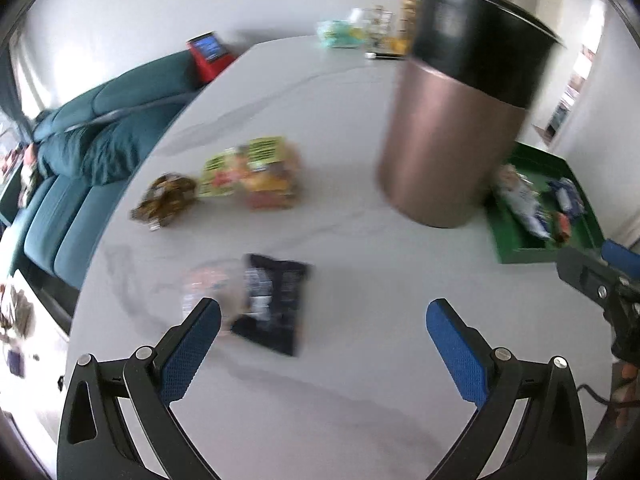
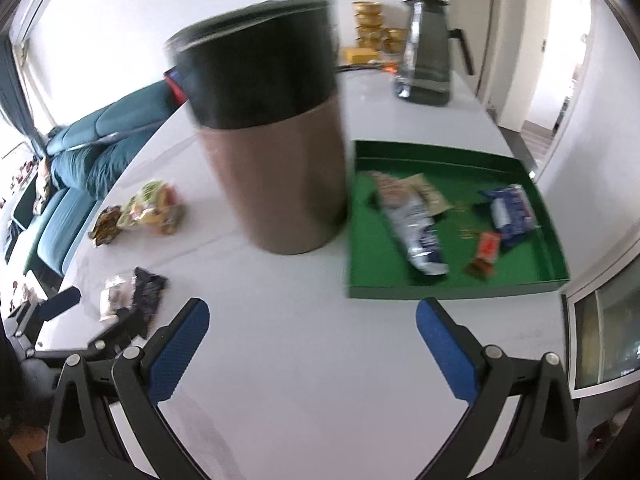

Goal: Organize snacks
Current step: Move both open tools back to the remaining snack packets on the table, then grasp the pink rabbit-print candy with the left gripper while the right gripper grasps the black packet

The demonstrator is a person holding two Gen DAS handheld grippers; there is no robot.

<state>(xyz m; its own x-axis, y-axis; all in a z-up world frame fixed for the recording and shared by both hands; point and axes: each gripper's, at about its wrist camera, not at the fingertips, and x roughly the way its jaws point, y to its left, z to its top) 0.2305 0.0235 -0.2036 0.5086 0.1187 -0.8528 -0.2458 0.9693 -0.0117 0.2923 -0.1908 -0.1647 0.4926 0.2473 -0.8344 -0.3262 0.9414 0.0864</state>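
my left gripper (image 1: 324, 320) hangs spread over the white table (image 1: 360, 392), nothing between its pads. a black snack packet (image 1: 276, 304) lies at its 11 o'clock, just beside the left pad. my right gripper (image 2: 312, 324) is spread too, empty. the green tray (image 2: 452, 284) sits at its 1 o'clock, holding a silver packet (image 2: 416, 228), beside the copper bin (image 2: 276, 176).

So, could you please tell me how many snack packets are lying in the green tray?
4 visible in the green tray: silver-blue packet, tan packet behind it, blue packet, small orange packet. Blur could hide more.
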